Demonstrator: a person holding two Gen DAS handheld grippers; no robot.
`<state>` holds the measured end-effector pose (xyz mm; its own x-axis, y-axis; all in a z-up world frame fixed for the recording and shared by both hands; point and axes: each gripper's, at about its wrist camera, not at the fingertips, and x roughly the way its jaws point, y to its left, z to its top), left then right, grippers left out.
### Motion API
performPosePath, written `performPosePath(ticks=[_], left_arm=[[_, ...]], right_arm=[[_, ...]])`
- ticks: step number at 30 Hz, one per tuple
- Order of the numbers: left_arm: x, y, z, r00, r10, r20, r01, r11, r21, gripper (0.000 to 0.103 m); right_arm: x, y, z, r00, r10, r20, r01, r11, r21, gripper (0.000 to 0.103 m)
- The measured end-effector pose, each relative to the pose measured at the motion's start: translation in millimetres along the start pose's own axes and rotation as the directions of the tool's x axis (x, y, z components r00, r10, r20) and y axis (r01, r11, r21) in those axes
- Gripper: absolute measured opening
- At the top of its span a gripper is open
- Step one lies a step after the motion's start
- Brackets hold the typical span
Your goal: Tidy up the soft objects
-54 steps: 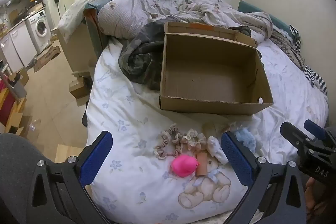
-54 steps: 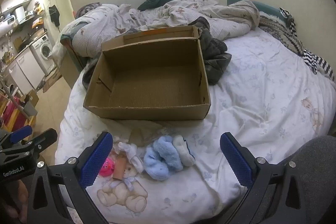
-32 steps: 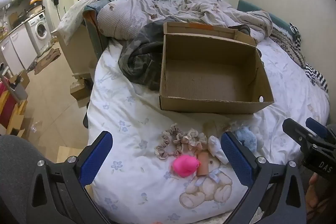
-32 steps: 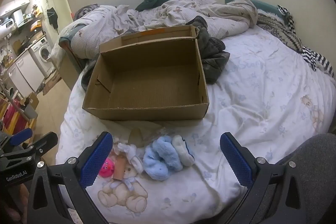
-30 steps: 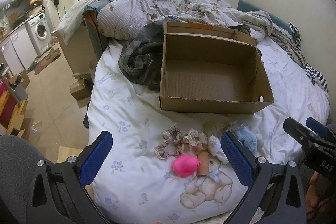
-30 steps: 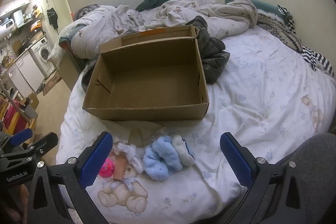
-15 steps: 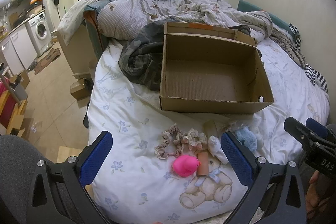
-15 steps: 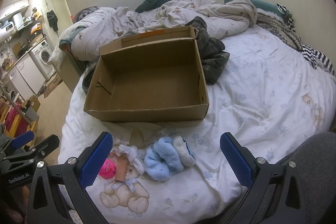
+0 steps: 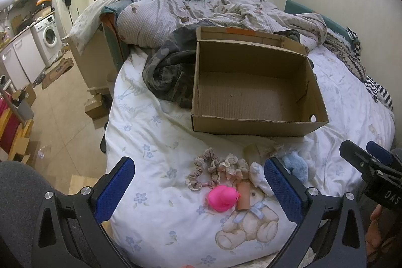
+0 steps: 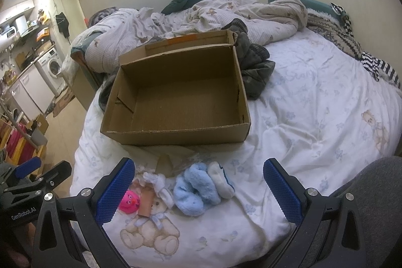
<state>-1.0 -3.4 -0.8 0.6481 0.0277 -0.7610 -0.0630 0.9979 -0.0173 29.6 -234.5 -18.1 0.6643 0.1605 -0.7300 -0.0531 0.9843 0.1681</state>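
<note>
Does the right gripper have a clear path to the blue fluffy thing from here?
Probably yes. The right gripper is open, and the blue fluffy thing lies on the bed sheet right between its fingers, with nothing on top. A white fluffy piece touches it and may come along.

Open box (image 9: 253, 92) (toys (image 9: 222, 197) in front)

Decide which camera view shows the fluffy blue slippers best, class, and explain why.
The right wrist view: the fluffy blue slippers lie unobstructed between the right claw's open fingers. In the left wrist view, the slippers are partly hidden behind a blue finger pad.
</note>
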Motion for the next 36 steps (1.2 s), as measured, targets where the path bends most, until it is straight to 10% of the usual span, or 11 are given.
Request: performPosePath(ticks=[36], left_arm=[[-2.9,2.2,2.1,1.000,-0.002,0.004,0.002,1.000,-0.002,0.103]], right_arm=[[-0.7,3.7,-4.2,1.000,0.016,0.006,-0.016,0.999,-0.038,0.103]])
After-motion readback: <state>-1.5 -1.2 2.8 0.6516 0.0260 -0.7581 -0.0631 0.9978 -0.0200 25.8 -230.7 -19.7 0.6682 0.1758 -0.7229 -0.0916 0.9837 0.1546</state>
